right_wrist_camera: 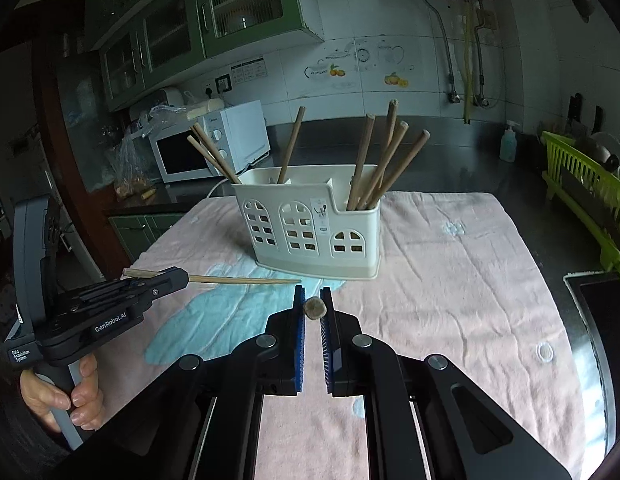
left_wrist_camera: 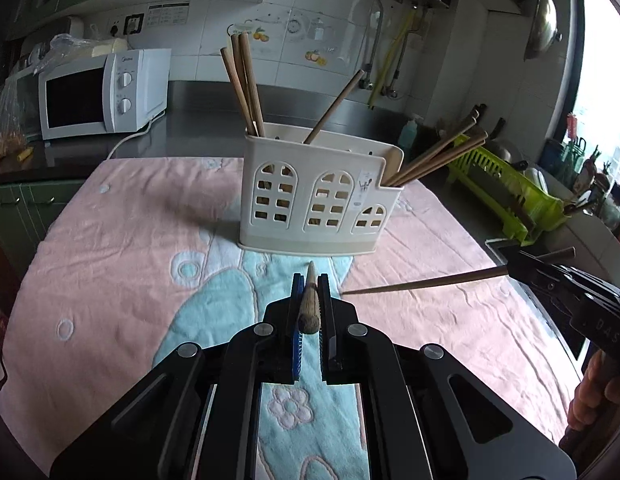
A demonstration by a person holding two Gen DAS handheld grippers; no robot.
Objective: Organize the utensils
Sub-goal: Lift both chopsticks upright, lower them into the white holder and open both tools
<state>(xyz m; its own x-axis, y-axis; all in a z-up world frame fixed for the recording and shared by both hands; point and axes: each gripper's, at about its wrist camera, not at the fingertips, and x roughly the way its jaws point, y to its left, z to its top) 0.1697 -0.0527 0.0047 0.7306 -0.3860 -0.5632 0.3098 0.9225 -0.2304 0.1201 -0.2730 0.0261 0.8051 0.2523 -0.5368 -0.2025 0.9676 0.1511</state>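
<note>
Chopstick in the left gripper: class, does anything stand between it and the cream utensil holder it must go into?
Nothing visible does. The left gripper grips its chopstick pointing at the holder, with only bare towel between. The right gripper's chopstick lies off to the side.

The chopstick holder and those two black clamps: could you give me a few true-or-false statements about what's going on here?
1. Each gripper, left and right, is clamped on one chopstick. True.
2. The cream holder is lying on its side. False: it stands upright on the pink towel.
3. Chopsticks already stand in the holder. True.
4. The microwave has its door open. False: it is closed.
5. The dish rack is red. False: it is green.
</note>
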